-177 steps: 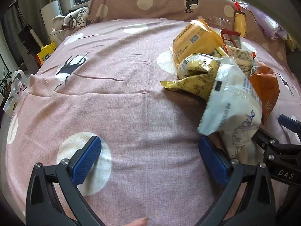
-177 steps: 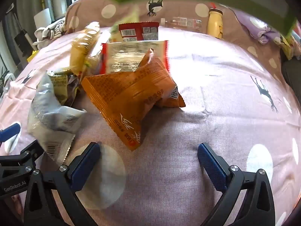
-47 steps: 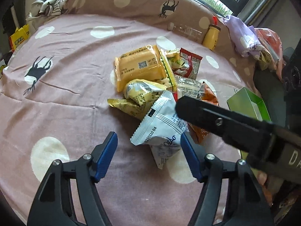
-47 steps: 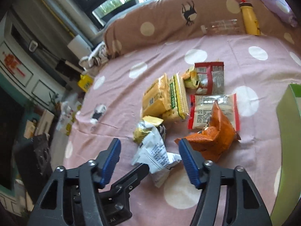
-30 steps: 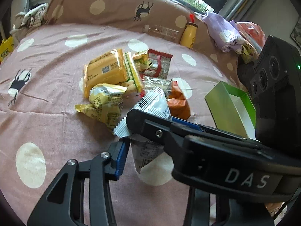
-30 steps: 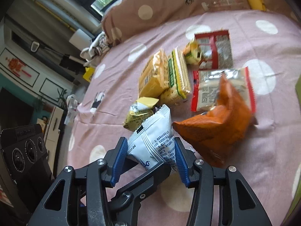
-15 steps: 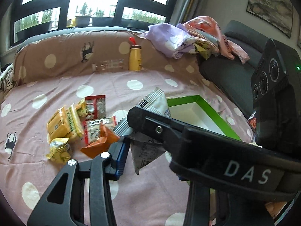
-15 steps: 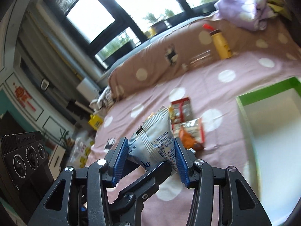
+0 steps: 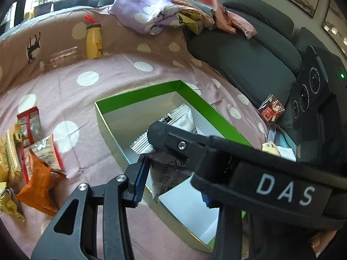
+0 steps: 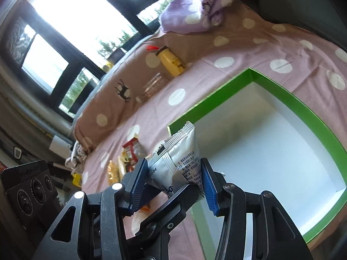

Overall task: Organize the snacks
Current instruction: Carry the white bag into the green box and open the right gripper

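Note:
A white snack packet [image 10: 180,156] is pinched between the blue pads of my right gripper [image 10: 173,184], which is shut on it. My left gripper [image 9: 172,186] is shut on the lower part of the same packet [image 9: 171,123]. In the left wrist view the right gripper's black finger [image 9: 195,143] crosses in front and hides the packet's middle. Both grippers hold the packet above the near left part of the green-rimmed box [image 9: 138,95], whose white inside [image 10: 271,151] is bare. The left gripper's finger [image 10: 171,205] crosses below the packet in the right wrist view.
More snacks lie to the left on the pink dotted bedspread [image 9: 86,112]: an orange packet [image 9: 41,186], a red packet [image 9: 30,123] and yellow ones. A yellow bottle [image 9: 93,41] and a clear bottle [image 9: 60,58] lie by the bolster. A dark sofa [image 9: 249,56] with clothes [image 9: 173,10] stands right of the box.
Both grippers have carried the white packet to the right, away from the snack pile and over the green box, rolling as they went. Their grip on it is unchanged.

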`<state>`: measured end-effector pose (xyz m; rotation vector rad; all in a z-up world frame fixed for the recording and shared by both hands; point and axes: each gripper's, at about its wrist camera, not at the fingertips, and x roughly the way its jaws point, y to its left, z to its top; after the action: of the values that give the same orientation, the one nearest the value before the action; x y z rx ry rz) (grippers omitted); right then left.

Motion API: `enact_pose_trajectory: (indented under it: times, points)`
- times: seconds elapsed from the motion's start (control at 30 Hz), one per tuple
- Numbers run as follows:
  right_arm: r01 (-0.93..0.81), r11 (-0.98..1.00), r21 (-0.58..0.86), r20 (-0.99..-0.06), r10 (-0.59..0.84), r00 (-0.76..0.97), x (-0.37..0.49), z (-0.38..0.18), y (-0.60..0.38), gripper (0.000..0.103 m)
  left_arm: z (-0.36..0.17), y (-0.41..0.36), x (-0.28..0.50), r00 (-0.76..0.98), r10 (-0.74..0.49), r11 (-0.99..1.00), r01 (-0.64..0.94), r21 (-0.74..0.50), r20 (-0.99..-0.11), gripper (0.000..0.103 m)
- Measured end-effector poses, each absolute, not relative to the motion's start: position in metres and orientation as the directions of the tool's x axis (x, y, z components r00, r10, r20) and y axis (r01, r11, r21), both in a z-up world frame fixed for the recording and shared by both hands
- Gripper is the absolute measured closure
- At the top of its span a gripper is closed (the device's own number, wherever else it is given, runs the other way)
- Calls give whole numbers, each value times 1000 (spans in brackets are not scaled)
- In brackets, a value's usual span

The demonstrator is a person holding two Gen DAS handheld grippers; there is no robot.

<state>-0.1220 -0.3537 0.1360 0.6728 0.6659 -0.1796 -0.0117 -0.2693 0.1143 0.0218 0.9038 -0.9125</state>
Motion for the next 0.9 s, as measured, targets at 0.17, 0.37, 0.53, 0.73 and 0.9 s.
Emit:
enact_pose_trajectory:
  times: [0.17, 0.37, 0.53, 0.73, 0.9]
  points:
    - [444, 748, 493, -671, 2, 742, -123, 122, -372, 51, 98, -287, -5, 218, -683, 612, 692, -383, -697, 61]
    - [487, 723, 491, -704, 0, 710, -120, 108, -380, 51, 88, -286, -4, 215, -660, 626, 687, -369, -720, 60]
    - [545, 738, 397, -732, -103, 673, -114, 111, -375, 42, 103, -263, -5, 282, -652, 650, 686, -327, -704, 42]
    - [504, 779, 372, -669, -151, 728, -118, 130, -361, 28, 126, -218, -7, 403, -609, 730, 621, -285, -684, 22]
    - [456, 818, 351, -648, -140, 749, -111, 139, -340, 25, 135, -169, -5, 507, -526, 820, 516, -248, -683, 19]
